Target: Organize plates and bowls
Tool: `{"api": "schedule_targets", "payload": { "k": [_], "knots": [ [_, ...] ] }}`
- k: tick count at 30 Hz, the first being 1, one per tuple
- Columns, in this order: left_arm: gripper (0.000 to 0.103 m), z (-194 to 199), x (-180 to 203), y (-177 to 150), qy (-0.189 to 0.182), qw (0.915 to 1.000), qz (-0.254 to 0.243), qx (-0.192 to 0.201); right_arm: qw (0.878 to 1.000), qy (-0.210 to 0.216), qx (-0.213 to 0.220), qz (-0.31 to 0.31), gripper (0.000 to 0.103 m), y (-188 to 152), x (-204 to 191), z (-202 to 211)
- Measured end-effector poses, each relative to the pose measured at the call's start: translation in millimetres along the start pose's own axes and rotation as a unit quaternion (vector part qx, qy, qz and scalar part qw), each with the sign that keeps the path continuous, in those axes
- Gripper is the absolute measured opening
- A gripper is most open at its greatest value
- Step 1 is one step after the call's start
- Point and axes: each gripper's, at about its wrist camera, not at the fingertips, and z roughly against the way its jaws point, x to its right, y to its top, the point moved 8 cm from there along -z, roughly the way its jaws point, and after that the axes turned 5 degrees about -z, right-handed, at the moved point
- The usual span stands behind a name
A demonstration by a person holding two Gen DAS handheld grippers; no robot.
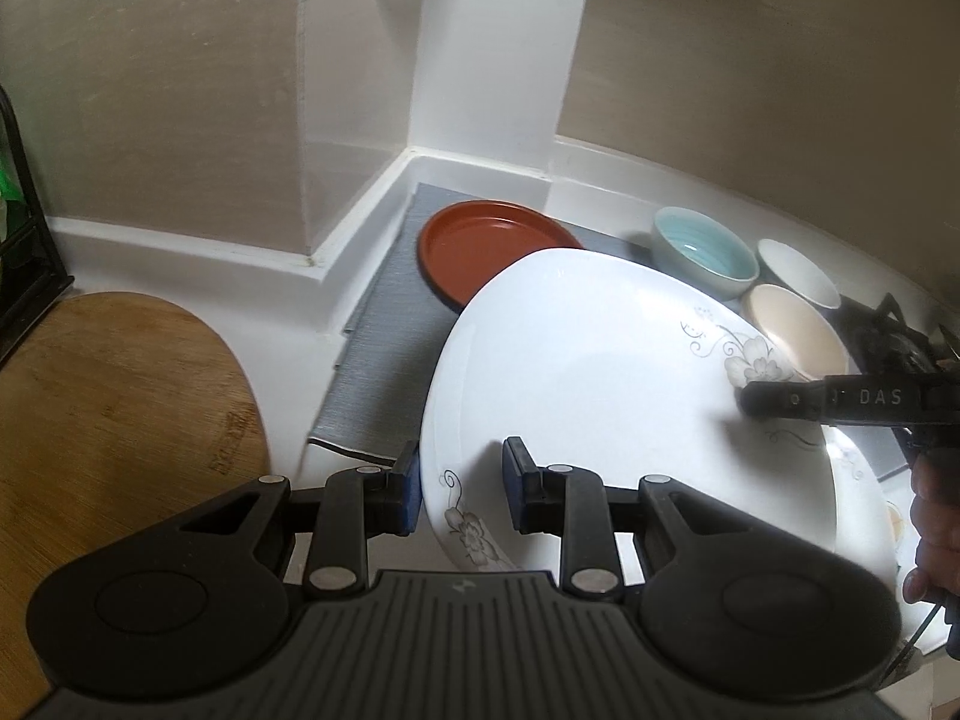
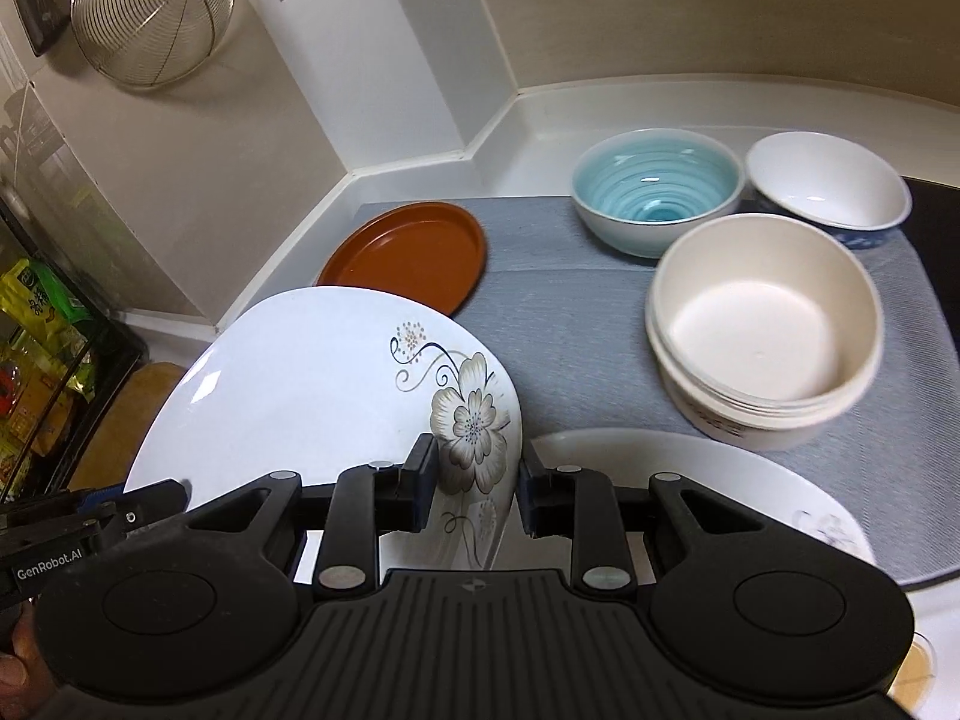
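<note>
Running along beige walls with a white boxed-in corner column, the white countertop (image 2: 540, 114) carries a grey woven mat (image 2: 570, 324) with a fine ribbed texture. A wire mesh strainer (image 2: 153, 12) hangs on the wall at the left, and a rounded wooden cutting board (image 1: 120, 414) with visible grain lies on the counter beside the mat.

Held above the mat is the white floral plate (image 2: 312, 396), a glossy rounded-square ceramic piece with grey flower prints at its corners. It is tilted, its face turned up and its diagonal running from the left gripper (image 1: 459, 489) toward the right gripper (image 2: 477, 492). Each gripper straddles a flowered corner with its 2 blue-padded fingers partly closed; the rim sits between the pads, though whether both pads press on it I cannot tell. A hand (image 1: 936, 540) shows at the edge of the left wrist view.

Behind the plate, a shallow round terracotta plate (image 2: 414, 255) with a matte finish rests flat on the mat. To the right stand 3 bowls close together: a glazed blue spiral bowl (image 2: 657, 189), a white bowl with a blue outside (image 2: 828, 186), and a cream bowl (image 2: 768, 324) with ridged rings below its rim. Another white plate (image 2: 690, 480) lies flat under the right gripper.
</note>
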Motion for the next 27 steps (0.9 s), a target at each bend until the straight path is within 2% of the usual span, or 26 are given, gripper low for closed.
{"api": "schedule_targets", "payload": {
  "k": [18,27],
  "knots": [
    [0.031,23.0,74.5,-18.7,-0.01,0.9999,-0.008,-0.01,1.0,-0.016,0.002,-0.018,0.029,-18.2,55.7,60.0],
    [0.031,8.5,116.4,-26.3,-0.016,0.9995,-0.019,-0.022,0.999,-0.031,-0.006,-0.035,0.029,-28.7,99.6,74.6]
  ]
}}
